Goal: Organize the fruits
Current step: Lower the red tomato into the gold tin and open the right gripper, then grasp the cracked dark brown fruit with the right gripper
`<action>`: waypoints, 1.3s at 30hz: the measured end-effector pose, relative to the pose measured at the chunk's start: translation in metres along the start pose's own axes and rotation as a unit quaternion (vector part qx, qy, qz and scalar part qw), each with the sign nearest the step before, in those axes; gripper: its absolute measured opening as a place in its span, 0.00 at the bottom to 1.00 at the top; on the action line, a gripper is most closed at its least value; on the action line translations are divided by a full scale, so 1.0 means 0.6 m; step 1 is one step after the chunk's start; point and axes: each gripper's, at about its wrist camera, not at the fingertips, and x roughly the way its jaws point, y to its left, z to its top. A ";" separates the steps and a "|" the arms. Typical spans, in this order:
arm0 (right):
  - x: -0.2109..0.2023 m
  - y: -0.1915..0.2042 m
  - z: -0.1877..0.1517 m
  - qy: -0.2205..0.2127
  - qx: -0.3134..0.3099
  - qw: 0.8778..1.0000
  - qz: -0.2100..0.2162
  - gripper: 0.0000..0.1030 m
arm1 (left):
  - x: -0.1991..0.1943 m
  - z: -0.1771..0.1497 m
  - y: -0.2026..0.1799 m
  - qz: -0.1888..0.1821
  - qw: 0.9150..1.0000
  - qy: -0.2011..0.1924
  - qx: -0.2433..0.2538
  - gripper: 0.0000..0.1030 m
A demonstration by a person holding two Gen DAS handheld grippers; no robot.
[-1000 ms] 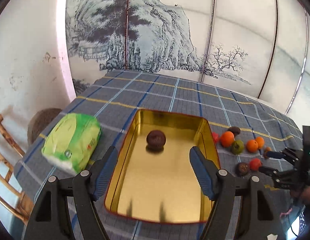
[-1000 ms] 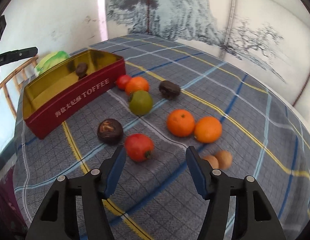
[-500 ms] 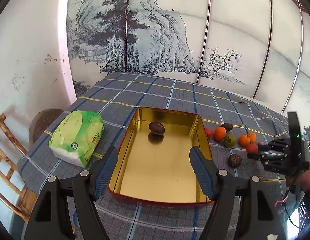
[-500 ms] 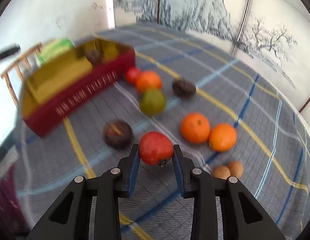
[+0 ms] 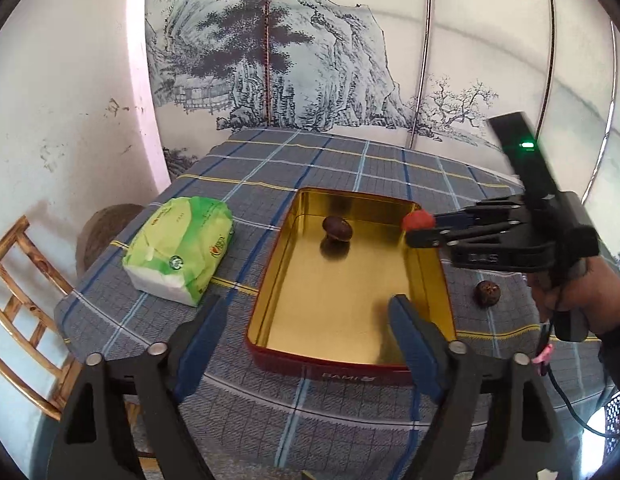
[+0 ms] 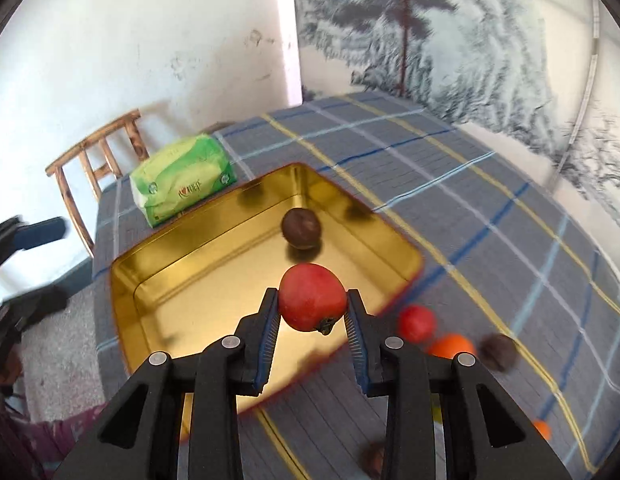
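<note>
Fruits are split between a gold-lined tin (image 5: 428, 280) with a red outer wall and the checked tabletop (image 5: 350, 160) beside it. One dark brown fruit (image 5: 337, 228) sits inside the tin near its far wall, with bare gold floor all around it toward the near rim. In the right wrist view a small red fruit (image 6: 416, 322), an orange one (image 6: 450, 346) and a dark one (image 6: 498, 352) lie in a row on the cloth just outside the tin's right edge; another dark fruit (image 5: 487, 292) shows on the cloth in the left wrist view. A green tissue pack (image 5: 179, 250) lies left of the tin, apart from it, and a wooden chair (image 6: 93, 164) stands past the tabletop's left edge against the white wall.

The right tongs (image 6: 313, 312) come in from the right, tilted downward, a person's hand (image 5: 582, 292) wrapped around the grip behind them. They pinch a red fruit (image 6: 312, 302) firmly between both pads, stem end facing down. The fruit hangs above the tin's right rim, over the gold interior, clear of the floor and nearer than the brown fruit.

The left tongs (image 5: 305, 340) point down at the tin's near wall; their jaws are opening, one blue pad over the cloth left of the tin, the other over its near right corner, with nothing gripped.
</note>
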 end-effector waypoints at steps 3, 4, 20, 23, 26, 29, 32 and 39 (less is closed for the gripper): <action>0.042 0.017 0.009 0.027 0.001 1.000 0.004 0.33 | -0.005 -0.003 0.001 0.011 1.000 -0.006 0.007 0.82; 0.057 0.023 0.011 0.037 -0.001 0.999 0.003 0.33 | -0.007 -0.004 0.001 0.016 1.000 -0.008 0.010 0.83; 0.134 0.021 0.042 0.072 0.040 0.997 -0.008 0.33 | 0.005 -0.018 -0.004 0.038 0.999 0.007 0.033 0.91; 0.132 0.016 0.050 0.061 0.056 0.997 -0.001 0.34 | 0.010 -0.020 -0.006 0.041 0.998 0.013 0.035 0.91; 0.113 0.011 0.054 0.039 0.071 0.997 0.007 0.34 | 0.010 -0.021 -0.007 0.044 0.998 0.014 0.037 0.92; 0.073 0.001 0.043 0.003 0.087 0.996 0.017 0.42 | 0.014 -0.022 -0.007 0.045 0.998 0.015 0.039 0.93; 0.016 -0.019 0.003 -0.041 0.122 0.991 0.033 0.52 | 0.021 -0.024 -0.008 0.042 0.998 0.024 0.038 0.93; -0.076 -0.056 -0.141 -0.050 0.123 0.991 -0.029 0.55 | 0.026 -0.032 -0.020 0.021 0.998 0.030 0.042 0.93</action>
